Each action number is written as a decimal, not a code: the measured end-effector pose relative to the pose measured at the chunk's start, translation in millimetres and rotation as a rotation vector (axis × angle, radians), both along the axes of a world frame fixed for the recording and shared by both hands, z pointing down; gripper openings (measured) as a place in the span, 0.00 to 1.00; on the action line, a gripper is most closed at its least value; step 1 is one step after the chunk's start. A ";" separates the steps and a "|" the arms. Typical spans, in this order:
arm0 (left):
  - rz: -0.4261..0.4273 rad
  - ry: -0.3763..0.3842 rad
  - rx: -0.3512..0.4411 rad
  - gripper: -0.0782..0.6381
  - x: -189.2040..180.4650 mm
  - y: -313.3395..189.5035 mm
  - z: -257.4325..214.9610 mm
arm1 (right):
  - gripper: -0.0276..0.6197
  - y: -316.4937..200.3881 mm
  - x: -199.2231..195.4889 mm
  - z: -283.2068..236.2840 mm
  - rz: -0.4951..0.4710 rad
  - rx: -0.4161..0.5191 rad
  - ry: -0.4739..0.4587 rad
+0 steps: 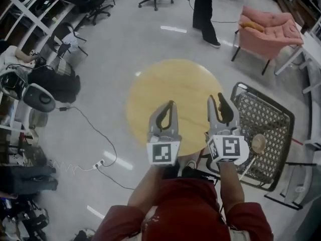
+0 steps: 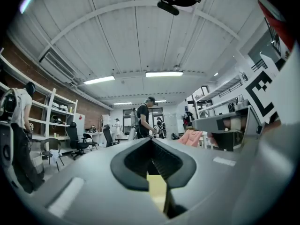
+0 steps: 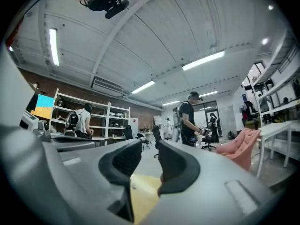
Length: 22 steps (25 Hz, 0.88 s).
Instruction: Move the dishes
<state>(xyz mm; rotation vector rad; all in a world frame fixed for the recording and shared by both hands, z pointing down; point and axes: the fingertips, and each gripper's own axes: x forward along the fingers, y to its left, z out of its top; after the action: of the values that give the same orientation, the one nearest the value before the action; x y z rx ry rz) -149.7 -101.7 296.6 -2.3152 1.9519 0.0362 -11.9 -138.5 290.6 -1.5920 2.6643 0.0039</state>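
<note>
Left tongs (image 1: 169,105) shut, right tongs (image 1: 216,98) wide, both empty over round table (image 1: 150,94); small tan bowl (image 1: 258,143), apparently, on mesh chair (image 1: 268,114) at 4 o'clock: likely light, rigid, take by rim.

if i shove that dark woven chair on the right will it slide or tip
The dark woven chair looks light for its size: open weave on a thin tube frame. It would probably slide rather than tip, since the floor looks smooth and glossy. The small tan round item resting on it may roll off.
</note>
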 end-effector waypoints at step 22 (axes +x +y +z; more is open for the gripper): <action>-0.196 -0.043 -0.006 0.12 -140.3 7.2 -29.2 | 0.19 -6.3 -154.0 -42.5 -0.217 0.081 -0.001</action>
<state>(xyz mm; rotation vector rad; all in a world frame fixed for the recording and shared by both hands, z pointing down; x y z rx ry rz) -290.0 -94.5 267.4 -2.0980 2.1496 -0.0360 -165.9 -144.8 248.1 -1.2732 2.7816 0.1033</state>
